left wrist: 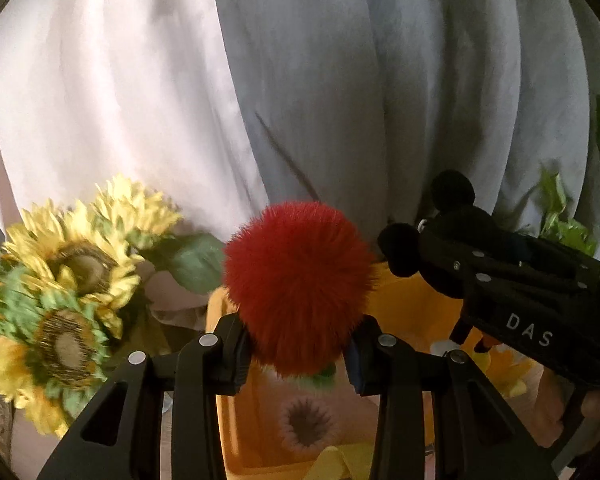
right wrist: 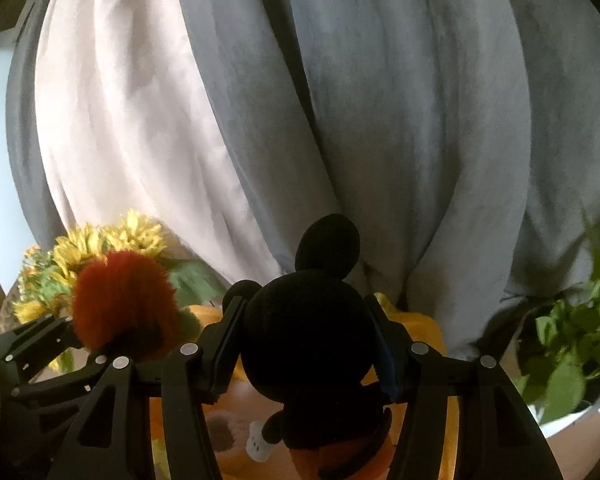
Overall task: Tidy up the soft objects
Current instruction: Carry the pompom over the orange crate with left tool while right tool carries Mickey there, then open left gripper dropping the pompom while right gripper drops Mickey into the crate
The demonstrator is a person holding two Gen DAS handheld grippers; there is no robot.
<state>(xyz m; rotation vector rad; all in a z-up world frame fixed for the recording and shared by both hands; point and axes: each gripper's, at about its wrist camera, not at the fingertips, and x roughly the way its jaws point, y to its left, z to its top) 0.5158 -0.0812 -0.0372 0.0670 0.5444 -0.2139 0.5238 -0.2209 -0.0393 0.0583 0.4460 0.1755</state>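
The left gripper (left wrist: 298, 354) is clamping a red pompom (left wrist: 298, 286) between its 2 fingers; the right gripper (right wrist: 306, 344) is gripping a black mouse plush (right wrist: 308, 344), both above a yellow bin (left wrist: 240, 420).

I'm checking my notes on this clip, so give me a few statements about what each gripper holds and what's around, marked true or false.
1. The left gripper is shut on a red pompom. True.
2. The right gripper holds a white teddy bear. False: it holds a black mouse plush.
3. Sunflowers stand left of the pompom. True.
4. The yellow bin below is blue. False: it is yellow.
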